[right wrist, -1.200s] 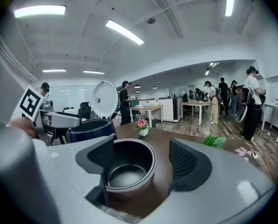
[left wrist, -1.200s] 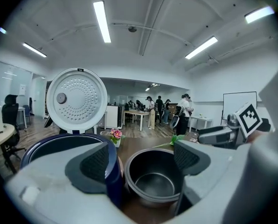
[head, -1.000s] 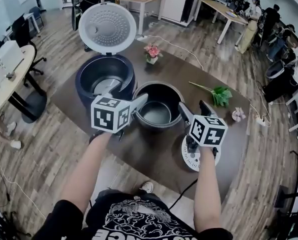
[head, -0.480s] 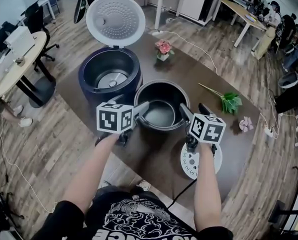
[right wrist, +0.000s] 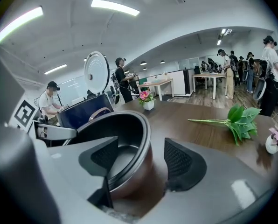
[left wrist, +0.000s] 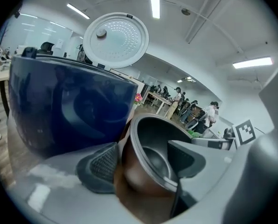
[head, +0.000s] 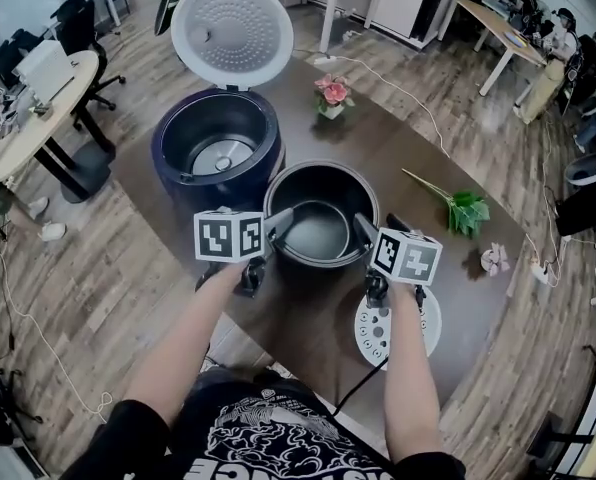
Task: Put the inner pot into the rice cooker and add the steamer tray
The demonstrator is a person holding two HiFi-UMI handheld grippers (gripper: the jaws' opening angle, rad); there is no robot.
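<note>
The dark inner pot (head: 323,193) stands empty on the brown table (head: 408,158), just right of the navy rice cooker (head: 183,133), whose white lid (head: 231,30) stands raised. My left gripper (head: 281,218) straddles the pot's left rim. In the left gripper view one pad (left wrist: 101,164) sits outside the wall and the other inside. My right gripper (head: 361,226) straddles the right rim, and its outer pad (right wrist: 183,160) stands clear of the wall. Both sets of jaws have just been closing with the rim between them, and both are still open. The white steamer tray (head: 370,330) lies under my right forearm.
A pink flower in a small pot (head: 331,95) stands behind the inner pot. A green leafy sprig (head: 465,211) and a small pink flower (head: 495,259) lie to the right. A black cable runs off the table's near edge. People, desks and chairs surround the table.
Both grippers have sunk onto the inner pot's rim, and their jaws have narrowed around it. The pot, the cooker and the tray have not moved.
</note>
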